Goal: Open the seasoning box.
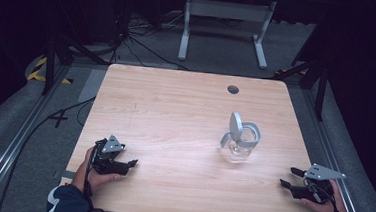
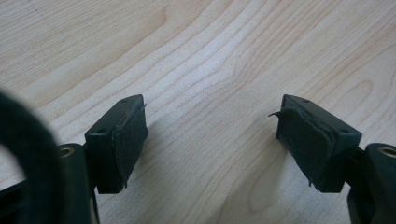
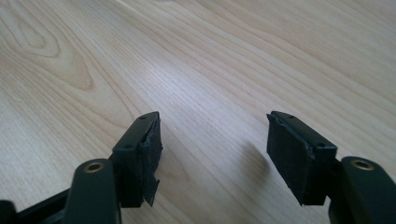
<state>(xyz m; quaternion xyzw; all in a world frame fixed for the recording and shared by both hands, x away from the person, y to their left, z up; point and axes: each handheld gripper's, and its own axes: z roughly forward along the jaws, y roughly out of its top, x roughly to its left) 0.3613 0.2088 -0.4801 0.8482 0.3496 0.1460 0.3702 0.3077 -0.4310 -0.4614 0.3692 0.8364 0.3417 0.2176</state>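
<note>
Jug sits alone on the table

One jug (image 1: pixel 241 142) of clear glass stands right of the middle of the wooden table (image 1: pixel 176 105), its grey lid tipped up. No writing can be read on it. Two grippers rest near the front edge, well apart from the jug. The left gripper (image 1: pixel 127 165) is wide and holds nothing. The right gripper (image 1: pixel 289 177) is wide and holds nothing too.

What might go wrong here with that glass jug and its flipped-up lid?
The jug looks like clear glass with its lid standing open, so a sideways knock might tip it or snap the lid. Both the left gripper and right gripper are open and empty; their worn, peeling pads may slip on smooth glass.
</note>
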